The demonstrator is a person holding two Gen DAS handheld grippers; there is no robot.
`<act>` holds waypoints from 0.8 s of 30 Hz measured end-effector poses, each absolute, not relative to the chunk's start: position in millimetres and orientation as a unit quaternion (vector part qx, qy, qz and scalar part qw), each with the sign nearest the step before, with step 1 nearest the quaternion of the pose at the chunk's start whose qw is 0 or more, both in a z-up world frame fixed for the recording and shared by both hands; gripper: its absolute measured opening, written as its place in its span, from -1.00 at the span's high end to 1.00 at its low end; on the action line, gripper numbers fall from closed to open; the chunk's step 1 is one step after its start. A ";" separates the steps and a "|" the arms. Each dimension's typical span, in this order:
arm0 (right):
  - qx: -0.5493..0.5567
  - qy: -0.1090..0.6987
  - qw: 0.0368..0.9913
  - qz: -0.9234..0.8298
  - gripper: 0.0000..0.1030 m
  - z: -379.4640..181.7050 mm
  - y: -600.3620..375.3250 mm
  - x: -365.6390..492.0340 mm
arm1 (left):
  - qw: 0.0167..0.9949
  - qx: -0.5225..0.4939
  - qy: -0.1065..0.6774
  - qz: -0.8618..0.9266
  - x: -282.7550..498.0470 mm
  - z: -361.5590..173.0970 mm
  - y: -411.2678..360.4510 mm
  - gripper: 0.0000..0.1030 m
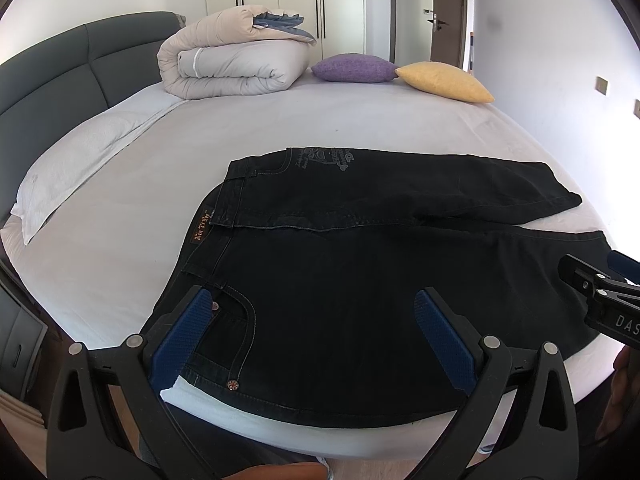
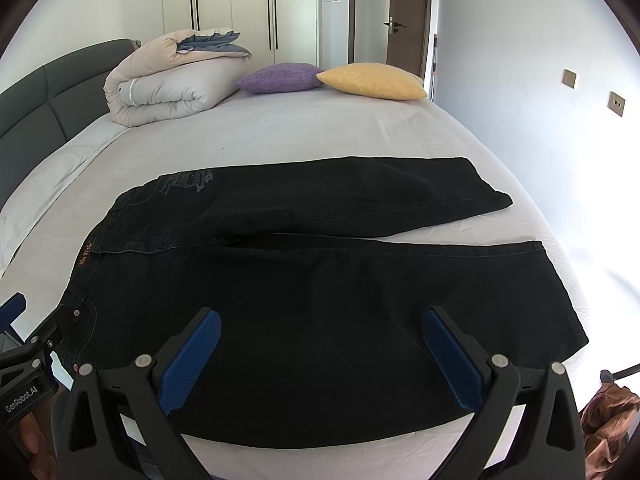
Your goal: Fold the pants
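Black jeans (image 1: 360, 264) lie flat on the white bed sheet (image 1: 320, 128), waist to the left, both legs spread to the right; they also show in the right wrist view (image 2: 320, 280). My left gripper (image 1: 316, 304) is open and empty, hovering over the near waist and pocket area at the bed's front edge. My right gripper (image 2: 320, 328) is open and empty, above the near leg. The right gripper shows at the left wrist view's right edge (image 1: 600, 292), and the left gripper at the right wrist view's left edge (image 2: 28, 344).
A rolled duvet (image 1: 236, 60), a purple cushion (image 1: 354, 67) and a yellow cushion (image 1: 446, 80) sit at the far side of the bed. A grey headboard (image 1: 60, 76) and white pillow (image 1: 80, 160) are on the left. A brown item (image 2: 608, 416) lies low right.
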State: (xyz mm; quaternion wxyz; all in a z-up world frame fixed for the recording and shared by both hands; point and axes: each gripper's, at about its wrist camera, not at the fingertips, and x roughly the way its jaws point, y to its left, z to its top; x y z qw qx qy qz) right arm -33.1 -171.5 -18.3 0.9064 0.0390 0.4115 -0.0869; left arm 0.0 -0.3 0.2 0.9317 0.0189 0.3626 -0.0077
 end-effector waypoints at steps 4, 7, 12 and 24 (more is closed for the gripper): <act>0.039 0.411 0.906 -0.087 -1.00 -18.6 -170.8 -33.0 | 0.932 0.019 0.363 -0.008 -0.3 1.0 -0.2 -1.00; 0.039 0.412 0.906 -0.087 -1.00 -18.5 -170.9 -33.0 | 0.932 0.019 0.363 -0.008 -0.5 1.7 0.0 -1.00; 0.039 0.411 0.906 -0.087 -1.00 -18.7 -170.5 -33.1 | 0.931 0.019 0.364 -0.008 -0.2 -1.5 1.7 -1.00; 0.039 0.412 0.906 -0.087 -1.00 -19.3 -169.6 -32.9 | 0.931 0.019 0.364 -0.008 -0.9 -2.3 4.9 -1.00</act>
